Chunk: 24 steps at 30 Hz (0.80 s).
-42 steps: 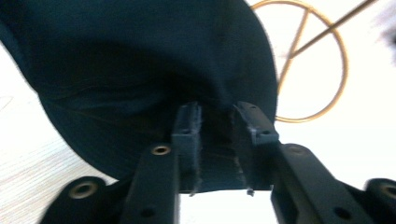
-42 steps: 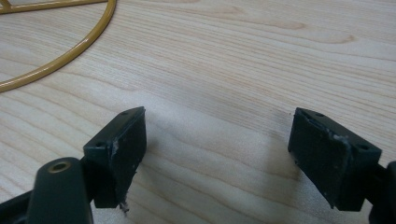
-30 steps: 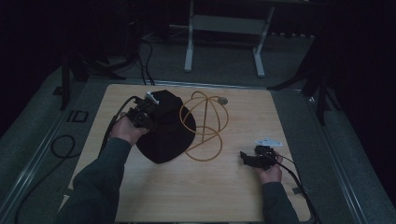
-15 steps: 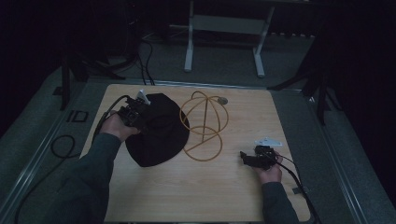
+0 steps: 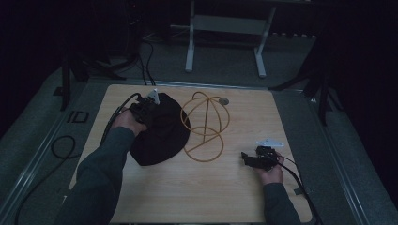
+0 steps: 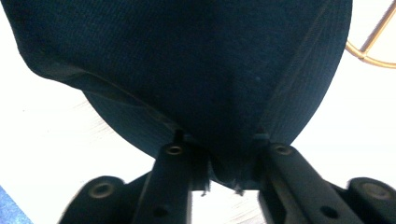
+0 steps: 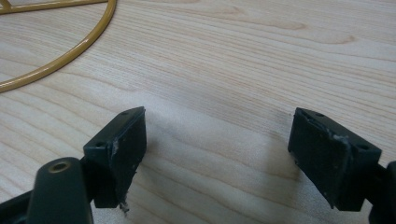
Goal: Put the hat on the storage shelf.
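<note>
- Hat (image 5: pixel 159 133): black cloth, lying on the left half of the table (image 5: pixel 234 197), its right edge just beside the wire stand (image 5: pixel 205 125).
- Left gripper (image 5: pixel 149 107) has just been closing; its jaws now pinch a fold of the hat's brim, cloth bunched between them in the left gripper view.
- Cloth looks soft, light and floppy, so it will likely sag and drag when lifted; the stitched brim edge (image 6: pixel 140 109) seems the firmest place to hold.
- Right gripper (image 5: pixel 248 159) rests on bare wood with jaws spread wide, holding nothing, well apart from the hat.
</note>
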### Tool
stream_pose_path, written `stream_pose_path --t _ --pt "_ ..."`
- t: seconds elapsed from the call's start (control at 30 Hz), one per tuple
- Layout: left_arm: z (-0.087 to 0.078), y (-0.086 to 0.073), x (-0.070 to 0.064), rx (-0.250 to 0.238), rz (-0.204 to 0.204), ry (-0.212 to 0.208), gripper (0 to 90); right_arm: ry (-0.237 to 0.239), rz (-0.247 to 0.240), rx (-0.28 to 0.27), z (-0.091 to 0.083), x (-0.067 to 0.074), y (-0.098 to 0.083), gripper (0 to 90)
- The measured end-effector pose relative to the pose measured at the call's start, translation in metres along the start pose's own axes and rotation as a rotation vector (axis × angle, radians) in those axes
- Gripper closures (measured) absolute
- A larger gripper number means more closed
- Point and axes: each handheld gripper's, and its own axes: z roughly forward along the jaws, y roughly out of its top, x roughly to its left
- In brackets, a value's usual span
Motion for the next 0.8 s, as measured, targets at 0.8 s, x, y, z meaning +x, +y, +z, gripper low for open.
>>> stream_pose_path --t 0.8 --pt "-0.015 -0.012 0.015 -0.058 0.038 -0.022 85.3 0.001 0.0 -0.001 0.0 0.0 0.0 19.2"
